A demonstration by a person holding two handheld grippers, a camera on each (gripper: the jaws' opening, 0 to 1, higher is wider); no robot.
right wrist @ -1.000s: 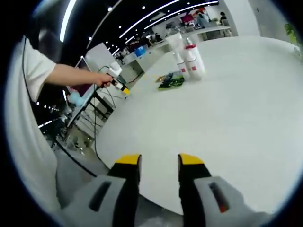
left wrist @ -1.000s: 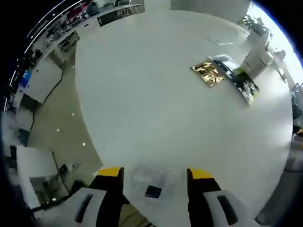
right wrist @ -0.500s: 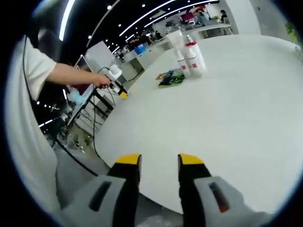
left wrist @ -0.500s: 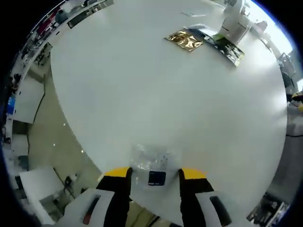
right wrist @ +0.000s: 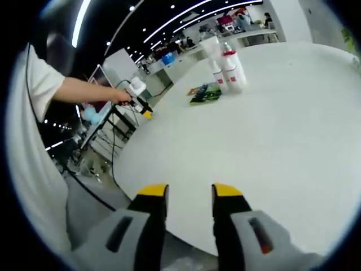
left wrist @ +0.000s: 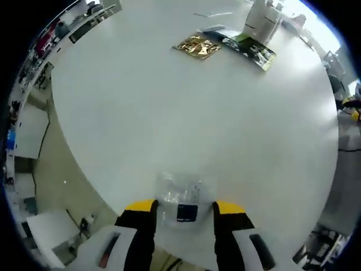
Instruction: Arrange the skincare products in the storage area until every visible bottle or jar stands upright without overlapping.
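the left gripper (left wrist: 183, 206) hovers at the near edge of the round white table (left wrist: 186, 118), its jaws spread apart with a small clear packet (left wrist: 180, 199) lying flat between the tips, a dark patch on it; nothing is clamped yet, so this looks like the approach to a pick. the next move, i'd say, calls for settling the jaws lower around the packet and closing gently, since it is thin, limp and close to the table's rim. far ahead of that gripper lie a gold foil sachet (left wrist: 197, 46) and a dark green sachet (left wrist: 249, 49), flat and just beside each other, with white bottles (left wrist: 262, 16) standing upright beyond them. the right gripper (right wrist: 184, 192) is held over the table edge, jaws apart and empty, the bottles well ahead of it. any printing on the packs is too small to read.
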